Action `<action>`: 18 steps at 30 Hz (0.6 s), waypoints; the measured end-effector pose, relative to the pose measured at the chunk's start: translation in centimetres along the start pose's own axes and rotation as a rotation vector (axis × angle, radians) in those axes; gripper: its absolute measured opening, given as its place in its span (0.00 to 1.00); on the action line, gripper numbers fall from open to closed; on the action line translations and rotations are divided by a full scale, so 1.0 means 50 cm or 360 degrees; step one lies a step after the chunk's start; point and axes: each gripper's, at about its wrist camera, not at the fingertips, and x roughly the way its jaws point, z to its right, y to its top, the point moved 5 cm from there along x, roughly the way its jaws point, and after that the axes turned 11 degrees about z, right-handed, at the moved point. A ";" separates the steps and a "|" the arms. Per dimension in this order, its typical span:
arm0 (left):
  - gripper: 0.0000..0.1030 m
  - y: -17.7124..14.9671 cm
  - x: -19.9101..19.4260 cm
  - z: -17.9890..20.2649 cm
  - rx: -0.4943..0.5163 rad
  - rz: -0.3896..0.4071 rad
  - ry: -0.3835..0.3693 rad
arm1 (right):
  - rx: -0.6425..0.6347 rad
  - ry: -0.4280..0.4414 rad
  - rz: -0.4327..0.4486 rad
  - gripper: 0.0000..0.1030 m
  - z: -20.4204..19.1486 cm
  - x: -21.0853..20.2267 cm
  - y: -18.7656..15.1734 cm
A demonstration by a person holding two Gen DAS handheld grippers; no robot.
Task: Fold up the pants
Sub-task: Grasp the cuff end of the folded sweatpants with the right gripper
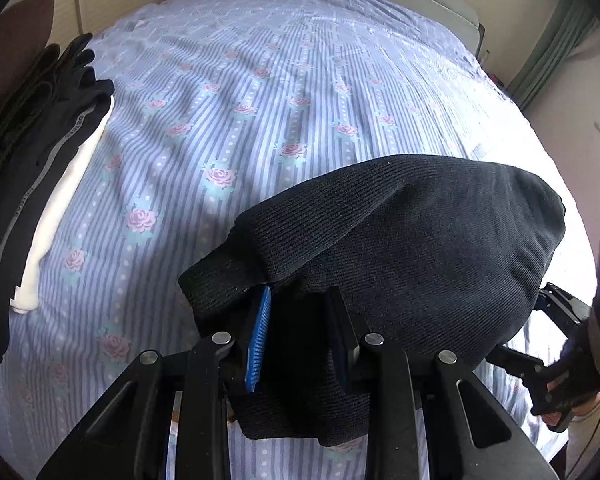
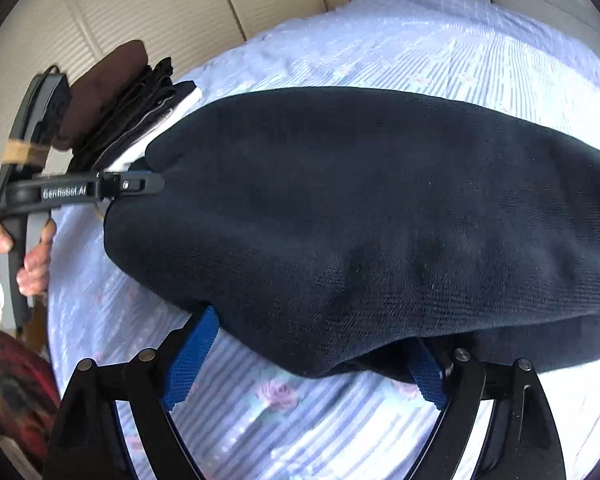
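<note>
Left tool [image 1: 300,320] clamps the pants [image 1: 400,248]; right tool [image 2: 308,360] gapes wide beneath them.

Your pants [image 2: 360,216]: dark ribbed knit cloth, matt. Your bedsheet [image 1: 260,92]: thin striped floral cotton-like cloth, lightly creased. Your left gripper [image 1: 300,320]: matt black plastic, ridged blue pads [image 1: 260,320], shiny metal pins.
</note>
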 end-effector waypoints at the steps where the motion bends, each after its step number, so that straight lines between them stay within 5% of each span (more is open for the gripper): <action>1: 0.28 -0.001 0.000 0.001 0.0014 0.0002 0.0006 | -0.0032 0.0000 -0.0005 0.82 -0.011 -0.008 -0.001; 5: 0.29 -0.002 0.003 0.004 0.0080 0.0004 0.0044 | -0.0108 0.0069 0.0039 0.81 -0.047 -0.049 0.002; 14: 0.29 -0.010 -0.010 0.013 0.0199 -0.0002 0.0062 | -0.0232 0.0157 -0.0161 0.81 -0.082 -0.055 -0.027; 18: 0.29 -0.009 -0.004 0.004 0.0144 -0.0008 0.0052 | -0.0175 0.0080 -0.0036 0.79 -0.053 -0.063 -0.008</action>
